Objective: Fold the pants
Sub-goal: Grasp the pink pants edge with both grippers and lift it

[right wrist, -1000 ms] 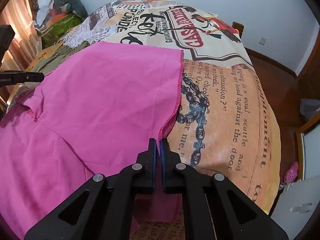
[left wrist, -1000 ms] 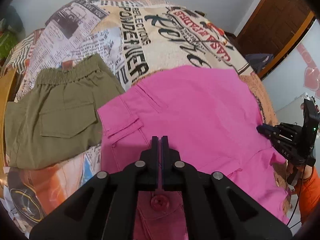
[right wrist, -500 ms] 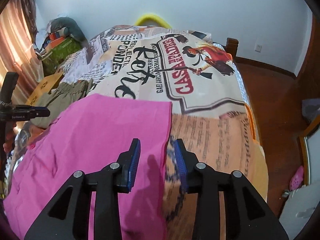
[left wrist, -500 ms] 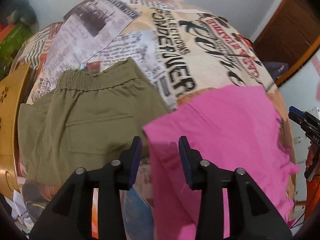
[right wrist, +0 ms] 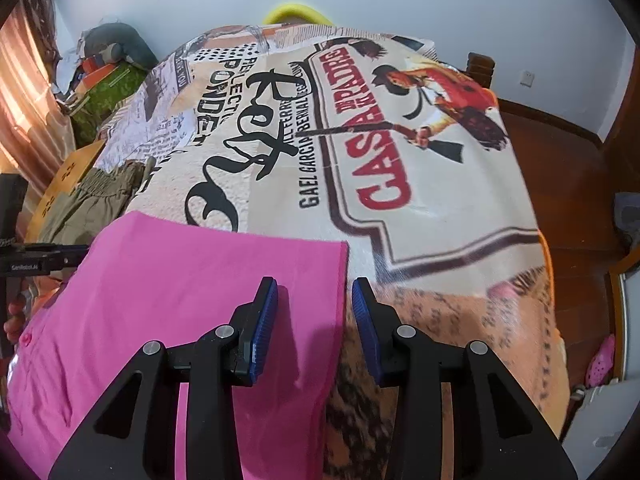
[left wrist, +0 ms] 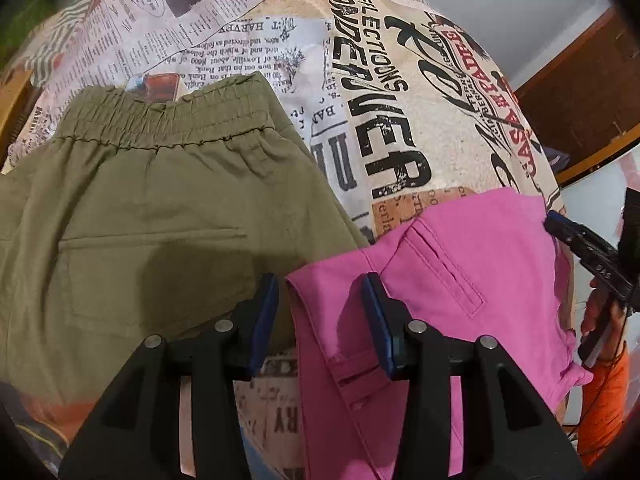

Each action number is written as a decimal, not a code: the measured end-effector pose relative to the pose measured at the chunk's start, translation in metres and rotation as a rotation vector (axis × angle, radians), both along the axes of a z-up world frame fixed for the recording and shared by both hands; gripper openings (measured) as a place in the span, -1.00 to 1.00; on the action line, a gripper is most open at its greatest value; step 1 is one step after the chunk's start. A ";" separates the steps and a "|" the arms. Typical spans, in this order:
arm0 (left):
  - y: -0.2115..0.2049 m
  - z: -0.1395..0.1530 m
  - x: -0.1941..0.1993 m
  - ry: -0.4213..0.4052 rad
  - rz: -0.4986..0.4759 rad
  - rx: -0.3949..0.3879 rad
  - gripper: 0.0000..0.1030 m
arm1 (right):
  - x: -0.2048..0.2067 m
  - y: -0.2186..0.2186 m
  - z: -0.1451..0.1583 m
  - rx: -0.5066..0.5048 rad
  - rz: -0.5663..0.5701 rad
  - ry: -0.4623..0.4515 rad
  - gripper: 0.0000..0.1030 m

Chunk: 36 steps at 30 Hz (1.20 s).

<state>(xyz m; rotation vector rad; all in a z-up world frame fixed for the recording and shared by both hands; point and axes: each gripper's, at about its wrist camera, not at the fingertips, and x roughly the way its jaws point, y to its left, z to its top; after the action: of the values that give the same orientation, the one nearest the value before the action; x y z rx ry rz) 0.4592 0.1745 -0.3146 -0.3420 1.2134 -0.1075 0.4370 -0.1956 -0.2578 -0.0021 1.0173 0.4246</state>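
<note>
The pink pants [left wrist: 460,280] lie folded flat on the printed bedspread; they also show in the right wrist view [right wrist: 180,300]. My left gripper [left wrist: 320,320] is open and empty, its jaws astride the near left corner of the pink pants. My right gripper [right wrist: 314,324] is open and empty, its jaws astride the right edge of the pink fabric near its far corner. The right gripper also shows in the left wrist view [left wrist: 592,260] at the pants' far side.
Olive green pants [left wrist: 140,240] lie folded to the left of the pink ones, touching their edge. The bedspread [right wrist: 400,160] covers the bed. A cardboard box [right wrist: 68,176] and piled clothes [right wrist: 108,76] sit at the left. Wooden floor [right wrist: 568,200] lies to the right.
Both grippers were shut on the pink pants a second ago; they have let go, opened and pulled back. The pants now lie folded shorter.
</note>
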 end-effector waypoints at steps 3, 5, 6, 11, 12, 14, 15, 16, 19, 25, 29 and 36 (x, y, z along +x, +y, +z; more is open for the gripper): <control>0.004 -0.004 0.002 0.008 0.027 -0.052 -0.16 | 0.007 0.004 -0.006 0.015 0.009 0.003 -0.31; 0.004 -0.006 0.003 0.007 0.025 -0.072 -0.20 | 0.009 0.006 -0.007 0.041 0.017 0.007 -0.26; 0.004 -0.007 0.004 0.010 0.020 -0.083 -0.25 | 0.010 0.008 -0.007 0.054 0.018 0.011 -0.32; -0.004 -0.003 0.008 0.001 -0.013 -0.083 -0.61 | 0.005 0.020 -0.008 0.027 0.053 0.002 -0.85; -0.005 -0.001 0.008 -0.003 -0.017 -0.080 -0.73 | 0.004 0.021 -0.006 0.024 0.055 -0.005 -0.88; -0.007 0.003 0.007 -0.014 -0.024 -0.066 -0.81 | 0.002 0.021 -0.004 0.027 0.054 -0.014 -0.89; -0.007 0.006 0.007 -0.023 -0.028 -0.054 -0.81 | 0.001 0.020 -0.002 0.028 0.051 -0.024 -0.90; -0.008 0.009 0.005 -0.037 -0.034 -0.037 -0.82 | -0.001 0.019 0.001 0.029 0.047 -0.038 -0.90; -0.008 0.022 -0.001 -0.076 -0.030 0.012 -0.83 | -0.004 0.013 0.014 0.039 0.025 -0.077 -0.91; -0.002 0.068 -0.008 -0.175 -0.011 0.062 -0.83 | -0.012 0.000 0.050 0.051 -0.011 -0.154 -0.94; -0.003 0.097 -0.008 -0.216 -0.013 0.121 -0.83 | -0.018 0.002 0.076 0.039 -0.037 -0.218 -0.95; -0.011 0.133 -0.032 -0.265 -0.056 0.115 -0.83 | -0.036 0.006 0.107 0.078 -0.026 -0.247 -0.95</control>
<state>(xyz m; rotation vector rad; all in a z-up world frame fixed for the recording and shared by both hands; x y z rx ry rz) 0.4276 0.1633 -0.1813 -0.1861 0.9621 -0.1265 0.4006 -0.1895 -0.1513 0.0281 0.7561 0.4291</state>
